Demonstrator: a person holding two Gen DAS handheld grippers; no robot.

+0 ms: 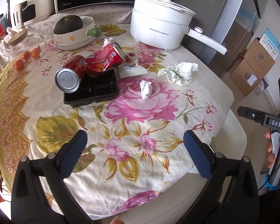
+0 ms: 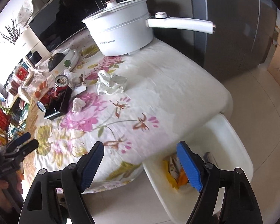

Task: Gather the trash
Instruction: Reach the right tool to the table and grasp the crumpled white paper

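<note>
Two crushed red cans [image 1: 104,58] lie on a black tray [image 1: 100,91] on the flowered tablecloth [image 1: 140,168]. A small white tissue wad [image 1: 146,89] sits right of the tray, and a larger crumpled paper [image 1: 179,71] lies beyond it. My left gripper [image 1: 135,138] hovers open over the near part of the table, with nothing between its fingers. My right gripper [image 2: 140,147] is open and empty above the table's edge and a white bin [image 2: 231,141] on the floor. Yellow wrappers [image 2: 175,175] lie inside the bin. The cans [image 2: 60,85] and tissue wad [image 2: 78,104] appear far left in the right wrist view.
A white electric pot [image 1: 158,29] with a long handle stands at the back of the table. A bowl holding a dark squash [image 1: 74,31] and a glass jar with orange fruits [image 1: 24,52] sit at the left. A grey fridge [image 2: 233,28] and cardboard boxes [image 1: 252,69] stand to the right.
</note>
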